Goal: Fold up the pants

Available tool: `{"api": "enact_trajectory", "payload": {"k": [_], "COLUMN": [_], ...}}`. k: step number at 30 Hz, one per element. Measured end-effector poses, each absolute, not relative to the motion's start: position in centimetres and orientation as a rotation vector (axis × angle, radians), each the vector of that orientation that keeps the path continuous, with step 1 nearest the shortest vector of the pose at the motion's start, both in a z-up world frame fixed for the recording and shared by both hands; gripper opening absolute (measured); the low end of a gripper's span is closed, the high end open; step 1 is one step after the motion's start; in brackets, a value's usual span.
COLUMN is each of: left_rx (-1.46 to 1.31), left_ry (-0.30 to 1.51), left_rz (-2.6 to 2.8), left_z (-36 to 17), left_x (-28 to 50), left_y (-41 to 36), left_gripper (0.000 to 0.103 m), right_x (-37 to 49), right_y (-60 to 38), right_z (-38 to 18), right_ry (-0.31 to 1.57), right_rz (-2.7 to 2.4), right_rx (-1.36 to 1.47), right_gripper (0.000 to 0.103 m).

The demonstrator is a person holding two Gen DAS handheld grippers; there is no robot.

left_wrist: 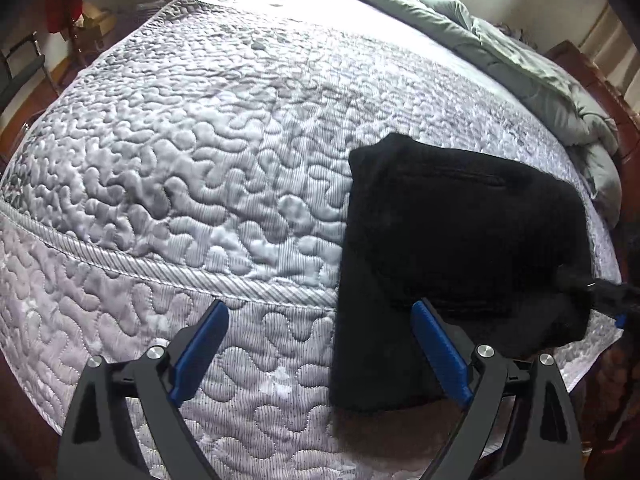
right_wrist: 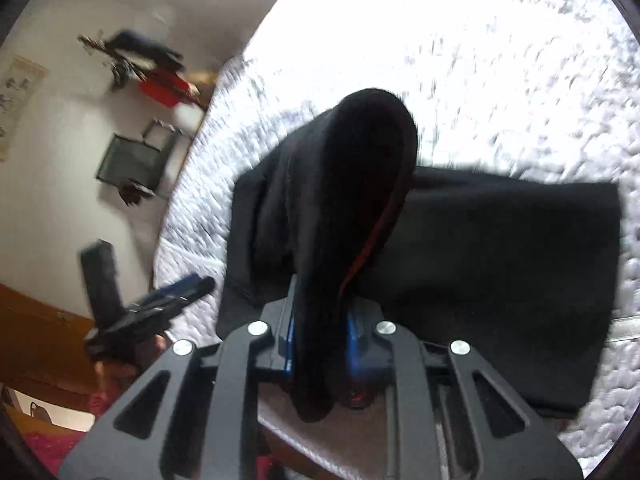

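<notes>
The black pants [left_wrist: 460, 240] lie folded into a thick bundle at the near right corner of the quilted mattress [left_wrist: 220, 140]. My left gripper [left_wrist: 320, 312] is open and empty, hovering over the mattress edge just left of the pants. My right gripper [right_wrist: 320, 320] is shut on a bunched fold of the pants [right_wrist: 352, 184], lifted above the flat folded part [right_wrist: 500, 248]. The right gripper also shows at the right edge of the left wrist view [left_wrist: 600, 292]. The left gripper shows at the left in the right wrist view [right_wrist: 168, 300].
A grey-green duvet [left_wrist: 520, 64] is bunched along the far right side of the bed. A dark wooden bed frame [left_wrist: 592, 80] runs behind it. A chair [left_wrist: 20, 72] and cluttered shelves [right_wrist: 152, 68] stand by the wall beyond the bed.
</notes>
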State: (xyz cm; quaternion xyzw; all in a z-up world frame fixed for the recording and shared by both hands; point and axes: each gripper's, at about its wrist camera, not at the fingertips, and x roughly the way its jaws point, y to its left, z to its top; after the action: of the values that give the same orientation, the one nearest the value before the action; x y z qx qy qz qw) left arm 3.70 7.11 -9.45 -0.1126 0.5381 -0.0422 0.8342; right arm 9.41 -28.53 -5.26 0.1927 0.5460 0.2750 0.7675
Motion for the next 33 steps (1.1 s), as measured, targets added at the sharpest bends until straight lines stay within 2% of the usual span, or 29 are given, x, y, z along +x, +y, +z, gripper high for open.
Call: {"api": "enact_trajectory", "payload": {"k": [10,11,14,18,20,21,22,24,26,28,33], "left_rx": [-0.17,-0.16,-0.128,-0.079,-0.054,-0.047,-0.048,-0.047,-0.032,-0.019,-0.034], "left_ry": [1.142,1.145,1.156,1.189,1.206,1.211,1.213,1.209,1.206,1.202,1.199], "left_rz": [-0.182,-0.189,-0.207,-0.223,-0.225,-0.226,-0.231,-0.237,-0.232,-0.219,-0.203], "left_z": [-8.6,-8.7,-9.2,-10.5,-11.1,-11.4,-11.6,-11.4,-11.3,-11.0,-10.6], "left_x": [4.4,4.5,4.7,5.4,5.6,5.6,5.6,5.4,5.4,5.2,5.4], "left_y": [2.4,1.9,0.4,-1.8,-2.6,-3.0,-3.2,-3.4,-3.5,-3.4,-2.8], "left_gripper": [0.093,0.093,0.093,0.093,0.093,0.093,0.093,0.093,0.093,0.093,0.093], "right_x": [7.4,7.3,7.3,6.9,7.0,7.0,7.0,7.2,7.4,8.0,9.7], "right_y": [-36.0,-36.5,-37.7,-39.7,-40.0,-40.2,-40.2,-39.6,-39.1,-38.4,-36.8], "right_z": [-1.6,-1.6,-2.3,-3.4,-4.2,-4.6,-5.1,-6.0,-6.9,-7.9,-11.2], "right_ry": [1.1,1.097,1.107,1.117,1.14,1.153,1.17,1.187,1.206,1.237,1.315], "right_rz": [0.506,0.495,0.438,0.392,0.394,0.392,0.391,0.381,0.387,0.371,0.403], "right_rx": [0.433,0.435,0.446,0.461,0.486,0.477,0.463,0.457,0.45,0.439,0.453], "right_gripper": [0.017,0.016,0.003,0.0,0.006,0.012,0.033,0.067,0.069,0.077,0.078]}}
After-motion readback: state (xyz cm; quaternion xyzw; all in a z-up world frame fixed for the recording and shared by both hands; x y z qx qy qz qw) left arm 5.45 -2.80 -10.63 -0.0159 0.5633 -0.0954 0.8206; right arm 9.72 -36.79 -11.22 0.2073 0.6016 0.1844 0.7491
